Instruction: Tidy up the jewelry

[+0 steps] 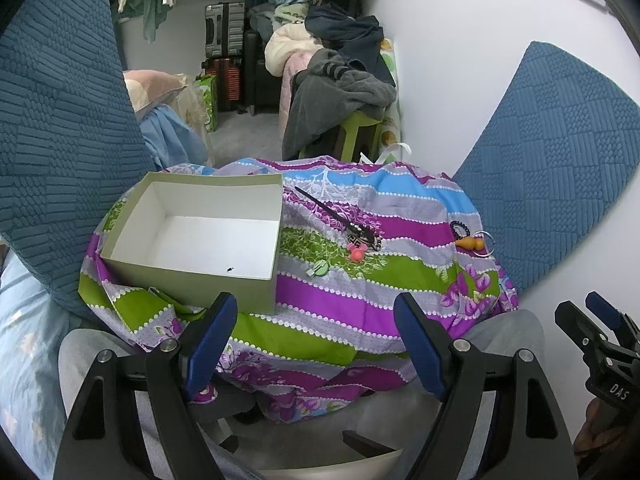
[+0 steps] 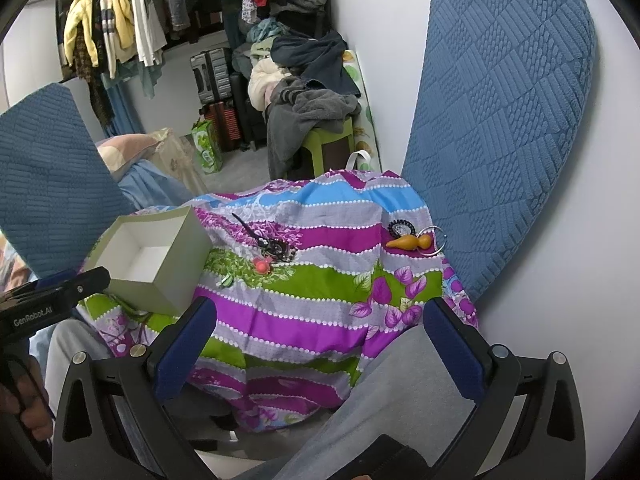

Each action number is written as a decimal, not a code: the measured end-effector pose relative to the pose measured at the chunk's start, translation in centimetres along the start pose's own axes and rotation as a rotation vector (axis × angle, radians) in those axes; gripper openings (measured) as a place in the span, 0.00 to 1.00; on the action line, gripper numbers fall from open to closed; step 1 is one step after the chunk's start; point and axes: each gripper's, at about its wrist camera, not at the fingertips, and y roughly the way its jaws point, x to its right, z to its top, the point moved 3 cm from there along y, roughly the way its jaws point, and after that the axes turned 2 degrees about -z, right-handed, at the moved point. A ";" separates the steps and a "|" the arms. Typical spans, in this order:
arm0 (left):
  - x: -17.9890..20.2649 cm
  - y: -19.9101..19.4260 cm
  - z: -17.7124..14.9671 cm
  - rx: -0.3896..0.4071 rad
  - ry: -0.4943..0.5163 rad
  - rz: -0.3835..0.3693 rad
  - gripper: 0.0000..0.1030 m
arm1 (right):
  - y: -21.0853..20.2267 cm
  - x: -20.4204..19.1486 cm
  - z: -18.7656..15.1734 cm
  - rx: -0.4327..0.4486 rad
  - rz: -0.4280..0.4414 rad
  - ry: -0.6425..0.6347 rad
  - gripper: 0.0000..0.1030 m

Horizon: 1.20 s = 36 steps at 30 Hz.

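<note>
An open grey-green box (image 1: 192, 236) with a white inside stands on the striped cloth (image 1: 340, 300) at the left; it also shows in the right wrist view (image 2: 152, 260). On the cloth lie a black hair stick with ornament (image 1: 340, 220), a pink clip (image 1: 356, 252), a small green clip (image 1: 319, 268), an orange gourd charm (image 1: 470, 242) with a metal ring (image 1: 486, 244), and a dark beaded bracelet (image 1: 458, 227). My left gripper (image 1: 316, 340) is open, low before the box. My right gripper (image 2: 320, 344) is open, below the cloth's near edge.
Blue textured cushions (image 1: 60, 140) (image 2: 500, 120) flank the cloth on both sides. A white wall is at the right. Behind are a green stool with piled clothes (image 1: 340, 92), suitcases (image 1: 224, 32) and hanging clothes (image 2: 116, 20). Grey-trousered legs (image 2: 400, 400) lie under the grippers.
</note>
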 end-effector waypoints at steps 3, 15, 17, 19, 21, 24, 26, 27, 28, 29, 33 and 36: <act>-0.4 -0.2 -0.1 0.004 -0.005 0.010 0.78 | -0.1 -0.2 0.0 0.000 -0.003 -0.005 1.00; -0.8 -0.7 -0.2 0.003 -0.006 0.011 0.78 | -0.1 -0.1 -0.2 -0.002 -0.005 -0.001 1.00; -1.0 -0.7 -0.2 0.002 -0.004 0.010 0.78 | -0.1 -0.1 -0.3 -0.005 -0.005 -0.001 1.00; -1.0 -0.8 -0.3 0.003 -0.008 0.009 0.79 | -0.2 -0.1 -0.4 -0.006 -0.004 0.000 1.00; -0.8 -0.7 -0.3 0.001 -0.006 0.009 0.78 | -0.2 -0.3 -0.5 -0.007 -0.003 -0.001 1.00; -0.7 -0.8 -0.2 -0.001 -0.002 0.003 0.78 | -0.1 -0.4 -0.5 -0.006 -0.010 -0.005 1.00; -0.3 -0.5 0.0 -0.002 0.002 0.001 0.78 | 0.2 -0.3 -0.5 -0.009 -0.008 -0.005 1.00; -0.1 -0.4 0.1 -0.004 0.005 0.000 0.78 | 0.4 -0.3 -0.5 -0.011 -0.008 -0.006 1.00; 0.2 -0.2 0.3 -0.003 0.007 -0.004 0.78 | 0.5 -0.2 -0.3 -0.009 -0.009 -0.006 1.00; 0.3 -0.2 0.5 -0.001 0.012 -0.007 0.78 | 0.7 0.0 -0.2 -0.007 -0.013 -0.005 1.00; 0.7 0.6 1.4 0.006 0.012 0.001 0.78 | 1.8 0.8 0.2 -0.010 -0.024 -0.003 1.00; 1.0 1.4 2.1 0.011 0.017 0.000 0.78 | 2.6 1.3 0.5 -0.011 -0.028 -0.006 1.00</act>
